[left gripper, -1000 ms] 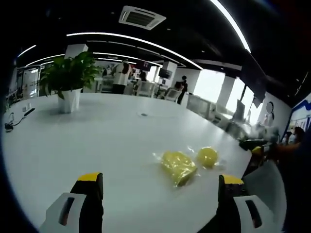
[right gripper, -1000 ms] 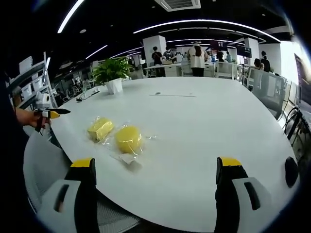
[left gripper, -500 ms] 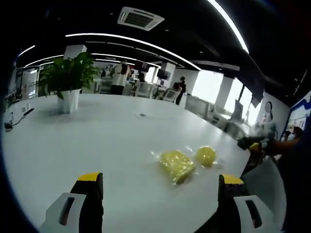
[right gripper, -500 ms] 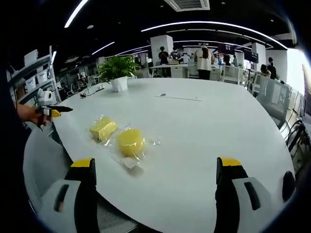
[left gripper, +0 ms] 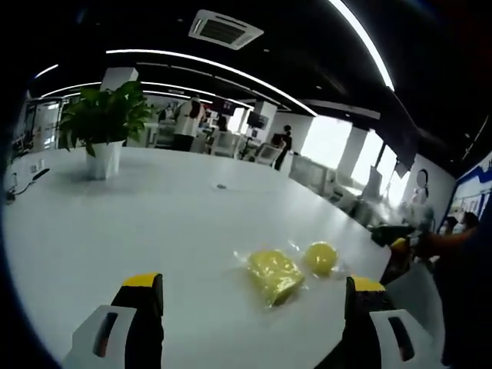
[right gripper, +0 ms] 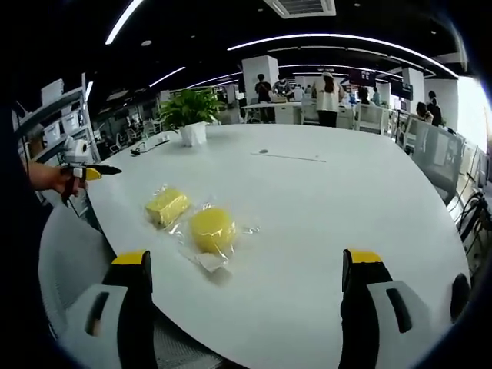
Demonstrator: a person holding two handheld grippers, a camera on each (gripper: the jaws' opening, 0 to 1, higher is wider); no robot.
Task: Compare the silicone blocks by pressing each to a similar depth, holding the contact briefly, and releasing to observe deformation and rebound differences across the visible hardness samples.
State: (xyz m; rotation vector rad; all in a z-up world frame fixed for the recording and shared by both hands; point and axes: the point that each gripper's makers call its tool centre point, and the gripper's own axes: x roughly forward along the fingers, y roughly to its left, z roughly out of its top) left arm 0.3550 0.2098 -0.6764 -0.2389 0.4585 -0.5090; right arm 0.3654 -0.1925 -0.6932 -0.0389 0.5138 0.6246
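- Two yellow silicone samples, each sealed in a clear bag, are seen lying on a white table (right gripper: 330,200), near its edge on the person's side.
- In the right gripper view, a rectangular block (right gripper: 167,206) lies to the left and a round puck (right gripper: 212,230) just beside it to the right; whether the bags touch cannot be told.
- The block's long axis is seen running from lower left to upper right in that view, slanting away across the table; the puck lies flat and has no long axis.
- In the left gripper view the order is reversed: the block (left gripper: 273,272) is nearer the centre, its long axis running from upper left to lower right, and the puck (left gripper: 320,257) is just beyond it to the right.
- The left gripper (left gripper: 252,327) is held above the table with its jaws wide apart and nothing between them; the block lies ahead of the gap, not touched.
- The right gripper (right gripper: 246,323) is likewise held with jaws spread and empty, the puck ahead and to the left of the gap.
- The left gripper is also seen at the left edge of the right gripper view, held in a hand (right gripper: 48,178) off the table edge.
- A potted plant (right gripper: 190,115) stands at the far side of the table, well apart from the samples.
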